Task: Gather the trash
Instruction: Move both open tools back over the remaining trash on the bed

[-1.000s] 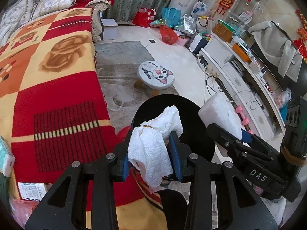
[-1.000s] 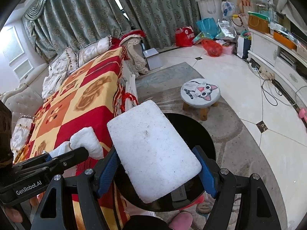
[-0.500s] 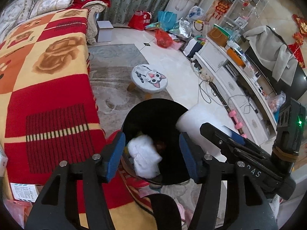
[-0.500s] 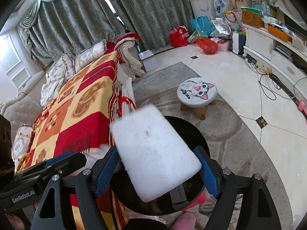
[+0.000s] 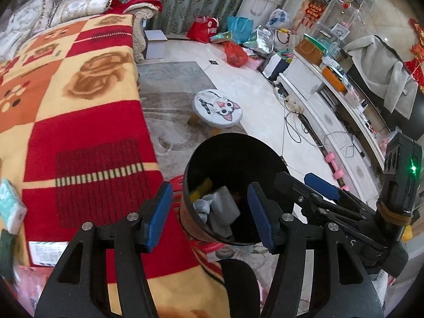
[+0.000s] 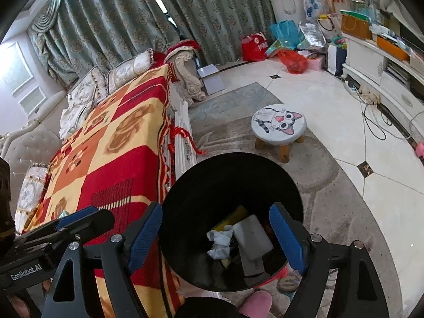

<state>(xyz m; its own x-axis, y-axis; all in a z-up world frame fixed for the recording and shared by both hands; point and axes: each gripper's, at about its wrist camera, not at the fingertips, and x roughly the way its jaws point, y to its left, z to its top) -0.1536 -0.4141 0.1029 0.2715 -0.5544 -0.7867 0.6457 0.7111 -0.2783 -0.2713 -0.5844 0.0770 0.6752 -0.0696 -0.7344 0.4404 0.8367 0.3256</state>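
The left gripper (image 5: 209, 217) hangs over the black trash bin (image 5: 275, 164) with its two blue pads (image 5: 159, 212) spread apart, and nothing is between them. Its jaws have just been opening. The right gripper (image 6: 217, 235) is also over the bin, and its blue pads (image 6: 287, 238) are spread wide with nothing pinched. Its jaws have just been opening a little too. Both grippers point down into the bin. In the left view the right gripper (image 5: 304, 185) pokes in from the right side, and in the right view the left gripper (image 6: 87, 217) pokes in from the left. Down at the bottom of the bin lies the white foam block (image 6: 253, 235), tipped a bit on its side. Just beside it, touching it, is the crumpled white tissue (image 6: 220, 243). A yellow thing (image 6: 233, 216) lies under them; what it is cannot be told. The same foam block (image 5: 225, 206) and tissue (image 5: 202, 206) show in the left view too. The bin stands on a grey rug (image 6: 326, 193), right next to a bed or sofa covered with a red and yellow blanket (image 5: 74, 111). A little round stool with a cat face (image 6: 278, 122) stands on the rug past the bin. At the bottom of the right view a pink slipper toe (image 6: 255, 303) peeks out by the bin.
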